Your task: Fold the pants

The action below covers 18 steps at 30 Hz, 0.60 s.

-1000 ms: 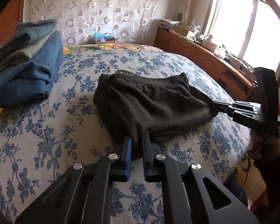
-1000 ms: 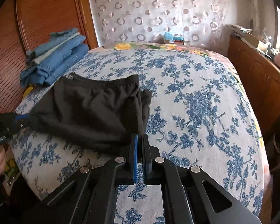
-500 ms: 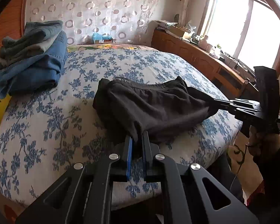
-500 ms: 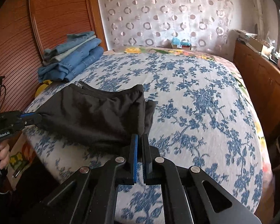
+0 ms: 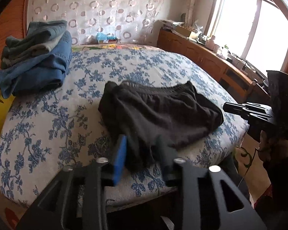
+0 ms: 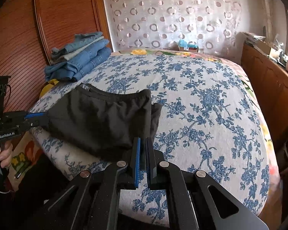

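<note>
The black pants (image 5: 159, 113) are matt, soft cloth, lying on a woven bedspread (image 6: 201, 99) with a blue floral print. At upper left of the frame, folded jeans (image 5: 38, 69) show coarse blue denim. The cabinet (image 6: 268, 88) at right is glossy varnished wood, and the gripper fingers (image 6: 137, 164) are matt black with blue pads.

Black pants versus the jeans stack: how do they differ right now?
1. The black pants are one dark garment; the jeans stack is several blue and grey-blue pieces piled up.
2. The black pants lie low and rumpled; the jeans stack stands tall, in neater folded layers.
3. The black pants sit at the bed's near edge; the jeans stack sits at the far corner by the wooden panel.

Both rest on the floral bedspread.
</note>
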{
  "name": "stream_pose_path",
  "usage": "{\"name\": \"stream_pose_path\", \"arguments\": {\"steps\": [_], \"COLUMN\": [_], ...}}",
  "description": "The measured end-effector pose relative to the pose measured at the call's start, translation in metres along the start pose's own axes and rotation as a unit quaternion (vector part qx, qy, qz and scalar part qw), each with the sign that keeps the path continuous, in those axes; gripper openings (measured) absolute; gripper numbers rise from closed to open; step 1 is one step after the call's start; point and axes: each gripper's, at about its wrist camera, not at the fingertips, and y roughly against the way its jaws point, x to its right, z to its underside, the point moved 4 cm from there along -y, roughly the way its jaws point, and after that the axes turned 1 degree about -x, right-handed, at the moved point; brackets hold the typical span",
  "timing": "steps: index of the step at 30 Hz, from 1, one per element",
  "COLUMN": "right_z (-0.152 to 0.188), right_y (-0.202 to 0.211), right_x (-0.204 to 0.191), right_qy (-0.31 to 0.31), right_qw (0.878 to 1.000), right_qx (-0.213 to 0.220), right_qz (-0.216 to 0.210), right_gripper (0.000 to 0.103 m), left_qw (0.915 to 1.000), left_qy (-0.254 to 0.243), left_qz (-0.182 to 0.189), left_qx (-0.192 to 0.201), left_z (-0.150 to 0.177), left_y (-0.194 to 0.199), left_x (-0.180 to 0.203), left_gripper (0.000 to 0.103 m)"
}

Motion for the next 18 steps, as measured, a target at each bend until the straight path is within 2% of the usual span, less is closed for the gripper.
{"name": "stream_pose_path", "arguments": {"steps": [3, 4, 5, 6, 11, 18], "right_z": [-0.004, -0.005, -0.006, -0.008, -0.019, -0.036], "right_y": [0.002, 0.001, 0.000, -0.002, -0.019, -0.060], "right_x": [0.001, 0.001, 0.001, 0.001, 0.000, 0.003], "right_qy": [0.001, 0.001, 0.002, 0.002, 0.007, 0.017], "right_qw": [1.000, 1.000, 1.000, 1.000, 1.000, 1.000], "right_qx": [0.008, 0.010, 0.009, 0.009, 0.012, -0.005], "right_qz": [0.006, 0.006, 0.009, 0.011, 0.006, 0.014], "right_gripper": [0.017, 0.019, 0.026, 0.033, 0.040, 0.042], "left_qw": [1.0000, 1.0000, 0.9999, 0.9999, 0.9994, 0.9991], "left_qy": [-0.005, -0.006, -0.006, -0.005, -0.007, -0.011], "left_qz": [0.006, 0.006, 0.004, 0.001, -0.023, -0.031], "left_qx": [0.002, 0.004, 0.008, 0.013, 0.024, 0.025], "left_z": [-0.005, -0.007, -0.009, -0.012, -0.024, -0.038], "left_y": [-0.001, -0.003, -0.003, -0.005, -0.012, -0.024], "left_x": [0.000, 0.000, 0.000, -0.001, -0.004, -0.010], "left_gripper": [0.060, 0.071, 0.074, 0.074, 0.074, 0.074]}}
